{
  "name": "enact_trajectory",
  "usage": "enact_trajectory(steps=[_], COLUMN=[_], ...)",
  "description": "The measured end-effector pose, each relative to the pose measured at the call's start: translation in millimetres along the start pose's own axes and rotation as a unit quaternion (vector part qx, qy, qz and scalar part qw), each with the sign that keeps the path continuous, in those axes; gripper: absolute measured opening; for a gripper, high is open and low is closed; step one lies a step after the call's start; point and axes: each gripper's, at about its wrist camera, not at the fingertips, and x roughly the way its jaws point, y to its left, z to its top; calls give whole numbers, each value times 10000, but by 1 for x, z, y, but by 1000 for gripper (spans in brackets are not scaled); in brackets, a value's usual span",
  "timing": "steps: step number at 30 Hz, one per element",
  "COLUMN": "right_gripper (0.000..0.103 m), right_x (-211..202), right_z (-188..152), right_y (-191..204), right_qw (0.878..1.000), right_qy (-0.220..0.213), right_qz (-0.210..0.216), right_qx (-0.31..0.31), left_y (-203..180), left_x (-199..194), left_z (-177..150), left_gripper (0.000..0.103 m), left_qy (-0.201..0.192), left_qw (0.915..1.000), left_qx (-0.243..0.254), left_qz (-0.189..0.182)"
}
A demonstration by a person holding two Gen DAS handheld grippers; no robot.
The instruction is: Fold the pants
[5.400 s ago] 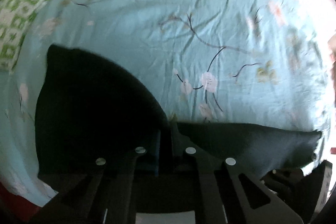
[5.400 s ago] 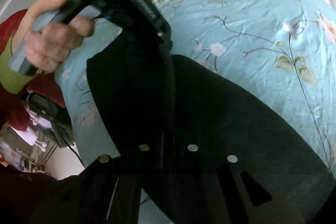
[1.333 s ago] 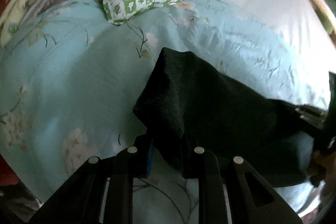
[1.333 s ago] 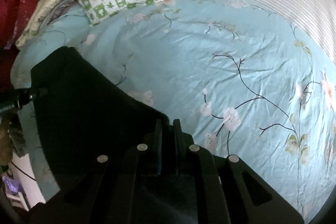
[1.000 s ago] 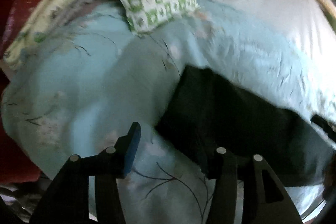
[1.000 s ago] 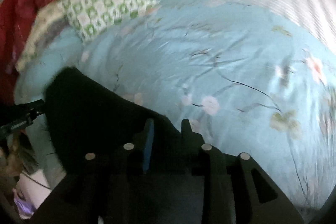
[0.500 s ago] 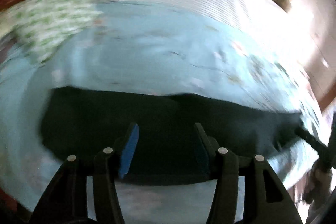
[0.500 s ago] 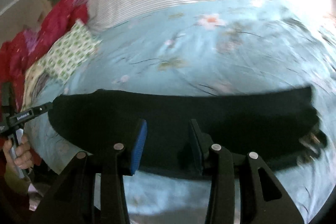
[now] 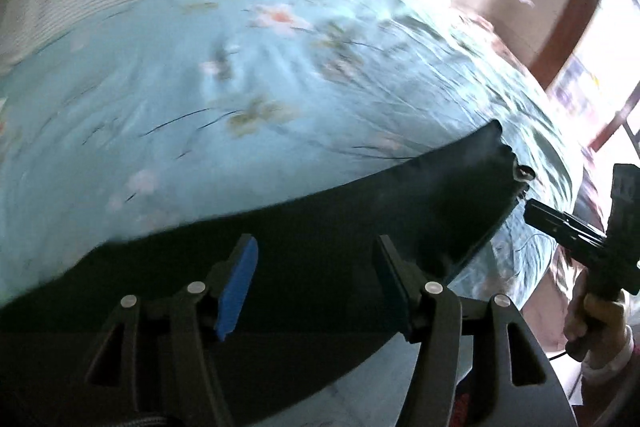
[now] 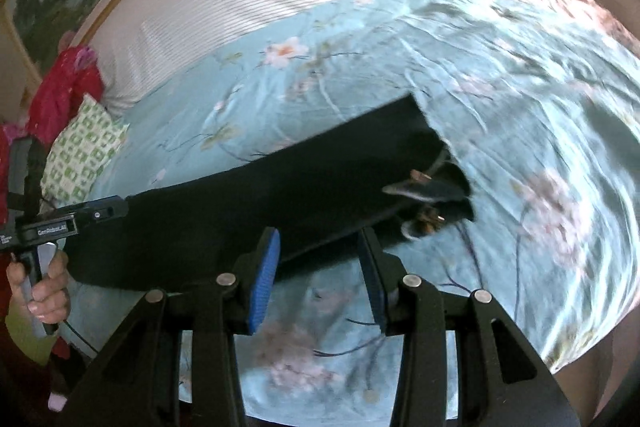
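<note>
Black pants (image 10: 280,195) lay as a long folded strip across the blue floral bed (image 10: 520,99), both the left gripper (image 9: 316,283) and right gripper (image 10: 316,275) hovering with jaws released, so the next move seemed to call for regrasping one end to fold it across.

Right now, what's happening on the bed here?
A person is folding black pants on a bed with a light-blue floral cover, a handheld gripper in each hand. The pants lie in one long strip across the cover, waistband end with its buckle hardware toward the right. The left gripper and the right gripper are both open, hovering at the near edge, neither holding fabric. A green checked pillow sits at the far left.
</note>
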Motion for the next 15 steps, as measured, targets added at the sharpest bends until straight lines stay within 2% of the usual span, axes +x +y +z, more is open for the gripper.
enact_trajectory(steps=[7,15], right_gripper=[42,41], right_x=[11,20], right_z=[5,10], right_y=[-20,-42], right_qw=[9993,9962], right_qy=[-50,-99], right_qz=[40,126], right_qx=[368,853], left_y=[-43,-84], left_x=[50,116], left_z=[48,83], left_gripper=[61,60], left_qy=[391,1015], left_qw=[9967,9848], left_qx=[589,1236], left_qz=[-407,-685])
